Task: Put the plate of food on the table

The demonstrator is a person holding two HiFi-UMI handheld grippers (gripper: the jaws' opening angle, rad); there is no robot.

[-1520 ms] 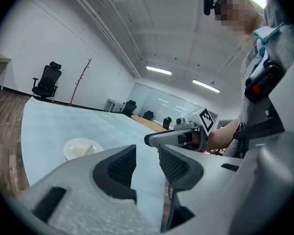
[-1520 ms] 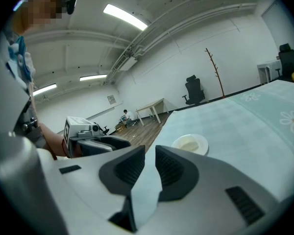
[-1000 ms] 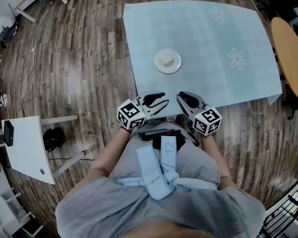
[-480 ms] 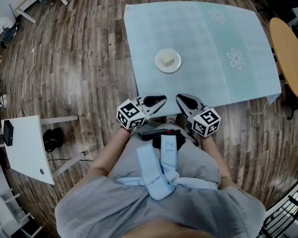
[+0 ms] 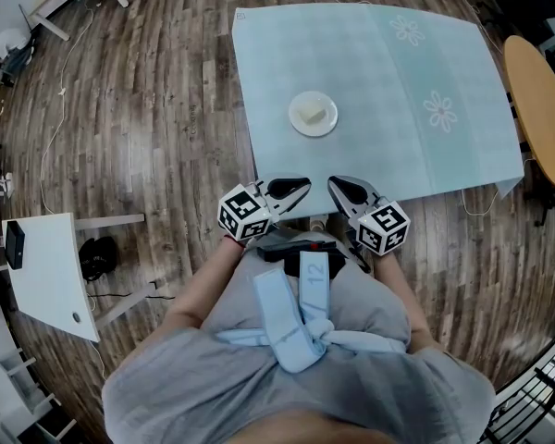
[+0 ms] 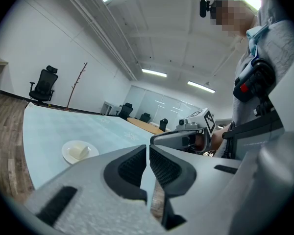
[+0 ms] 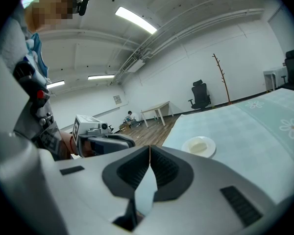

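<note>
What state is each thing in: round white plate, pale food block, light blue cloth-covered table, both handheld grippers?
round white plate: flat on the table, not held
pale food block: lying on the plate
light blue cloth-covered table: cloth flat, bearing the plate
left gripper: shut, empty, short of the table edge
right gripper: shut, empty, beside the left gripper

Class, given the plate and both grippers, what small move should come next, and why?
Probably none beyond resting: the plate of food already sits on the table, and the left gripper and right gripper are shut, empty, by the person's body.
</note>
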